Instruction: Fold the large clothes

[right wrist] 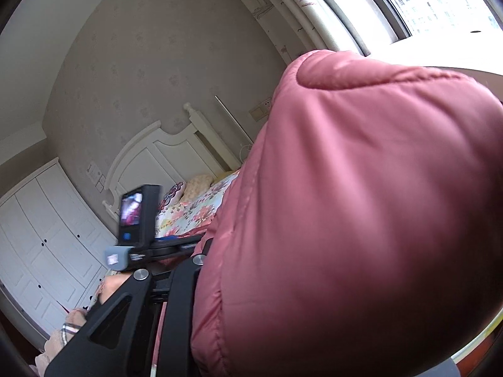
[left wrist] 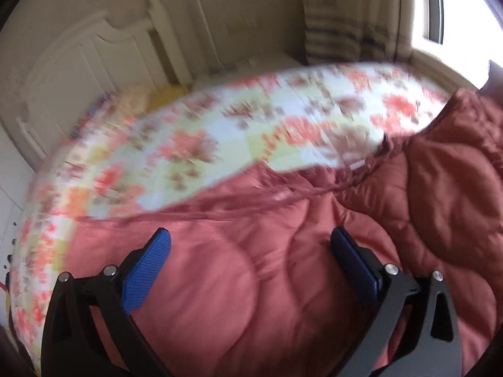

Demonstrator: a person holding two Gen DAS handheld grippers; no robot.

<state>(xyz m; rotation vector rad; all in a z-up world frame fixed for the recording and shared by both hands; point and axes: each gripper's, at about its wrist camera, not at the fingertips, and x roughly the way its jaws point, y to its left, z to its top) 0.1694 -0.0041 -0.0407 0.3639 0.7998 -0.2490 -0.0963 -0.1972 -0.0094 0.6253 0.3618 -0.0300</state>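
A bed with a floral sheet of red, orange and pale green patches (left wrist: 201, 144) carries everything; its white panelled wooden headboard (left wrist: 72, 72) stands at the far end, against a beige patterned wall. A white wardrobe with panelled doors (right wrist: 41, 235) fills the wall beyond the bed's left side, and a bright window (right wrist: 440, 3) lies past the right side.

The large quilted, padded garment in dusty red-pink fabric (left wrist: 283, 267) is spread across the near edge of the bed and runs up toward its right edge, where it bunches in folds. Part of it is lifted close in front of the right wrist camera, where it covers most of that view (right wrist: 361, 204).

The left gripper (left wrist: 248, 251), black-armed with blue textured pads, hangs over the garment near the bed's near edge, jaws spread wide with nothing between them; the fabric lies beneath. This view is motion-blurred.

The right gripper (right wrist: 201, 286) is nearly closed, its black fingers clamped on a fold of the garment, the fingertips buried in cloth.
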